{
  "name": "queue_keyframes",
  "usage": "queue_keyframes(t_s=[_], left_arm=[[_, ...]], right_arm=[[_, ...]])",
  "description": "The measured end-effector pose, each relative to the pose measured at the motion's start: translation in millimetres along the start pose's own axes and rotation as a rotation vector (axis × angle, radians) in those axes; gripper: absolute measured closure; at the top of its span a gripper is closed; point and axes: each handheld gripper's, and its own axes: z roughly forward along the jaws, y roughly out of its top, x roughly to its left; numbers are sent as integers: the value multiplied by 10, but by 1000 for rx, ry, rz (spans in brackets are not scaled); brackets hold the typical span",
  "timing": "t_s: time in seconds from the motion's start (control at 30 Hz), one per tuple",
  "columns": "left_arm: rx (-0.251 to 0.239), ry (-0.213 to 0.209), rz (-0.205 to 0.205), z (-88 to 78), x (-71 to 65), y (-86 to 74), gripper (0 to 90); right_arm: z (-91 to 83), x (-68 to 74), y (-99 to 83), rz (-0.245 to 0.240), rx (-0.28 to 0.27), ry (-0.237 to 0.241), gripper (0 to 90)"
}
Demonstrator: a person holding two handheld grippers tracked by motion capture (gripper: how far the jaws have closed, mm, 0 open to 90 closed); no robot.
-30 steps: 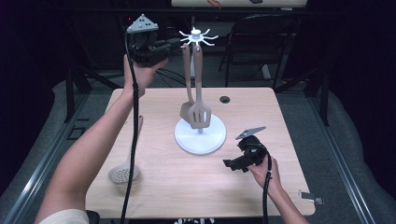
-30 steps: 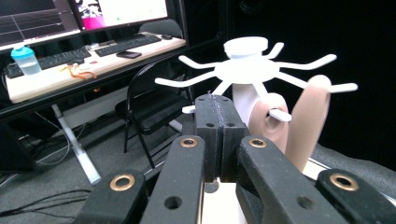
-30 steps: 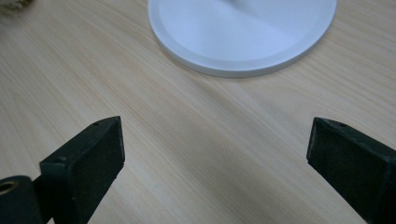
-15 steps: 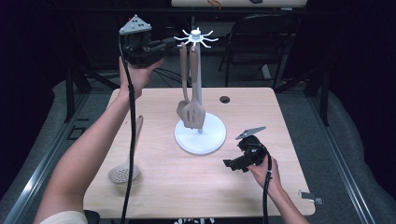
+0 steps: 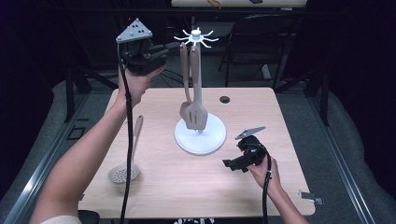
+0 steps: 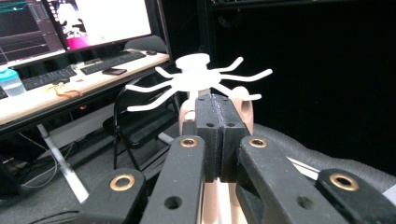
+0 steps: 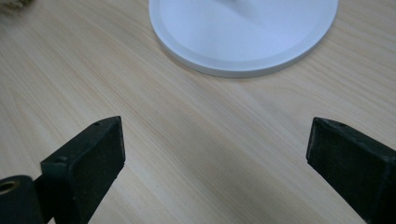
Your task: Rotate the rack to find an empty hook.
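the left gripper [image 5: 156,53] is held high above the far left corner of the wooden table [image 5: 163,186], level with the white hook crown [image 5: 196,36] of the utensil stand and just to its left. two tan utensils hang from that crown: a spatula [image 5: 197,100] and another one [image 5: 186,88] close behind it, both reaching down to the round white base [image 5: 189,140]. a skimmer spoon [image 5: 127,163] lies flat on the table near the left forearm [image 5: 88,158]. the right gripper [image 5: 233,164] rests low over the table, right of the base, pointing left.
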Motion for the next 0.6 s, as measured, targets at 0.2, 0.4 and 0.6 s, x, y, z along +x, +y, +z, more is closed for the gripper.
queue_keyframes(t_s=[0.2, 0.4, 0.6], left_arm=[[12, 11, -11, 67, 53, -13, 900], [21, 23, -17, 82, 81, -18, 900], [27, 30, -13, 96, 95, -10, 900]], right_arm=[[-7, -17, -4, -6, 1, 11, 42], [2, -8, -5, -2, 0, 5, 42], [3, -5, -1, -7, 2, 6, 42]])
